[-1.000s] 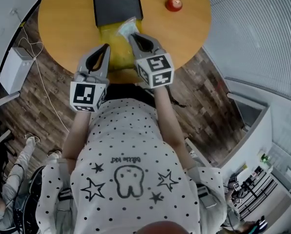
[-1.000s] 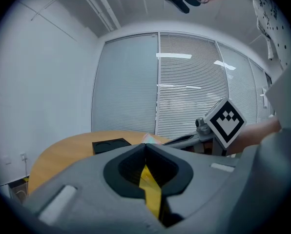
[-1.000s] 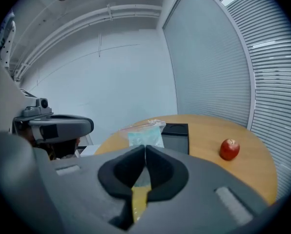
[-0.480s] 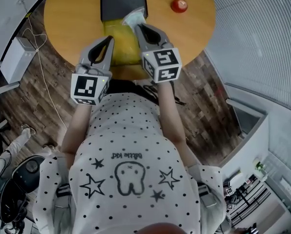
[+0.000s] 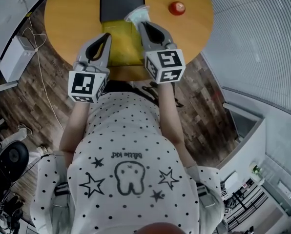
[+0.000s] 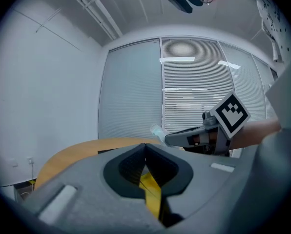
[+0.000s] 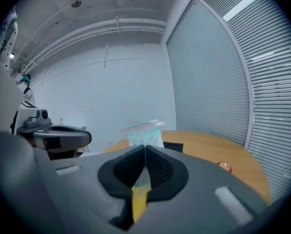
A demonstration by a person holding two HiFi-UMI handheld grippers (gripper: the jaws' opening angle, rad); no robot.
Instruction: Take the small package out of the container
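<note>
Wooden table (image 5: 67,18), plank floor (image 5: 40,106) — right gripper (image 5: 141,24) fingers pinch small package (image 5: 136,14); left gripper (image 5: 108,35) fingers pressed together.

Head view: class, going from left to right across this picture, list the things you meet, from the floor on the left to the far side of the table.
white box on the floor → left gripper → right gripper, shut on the small package → red ball
</note>
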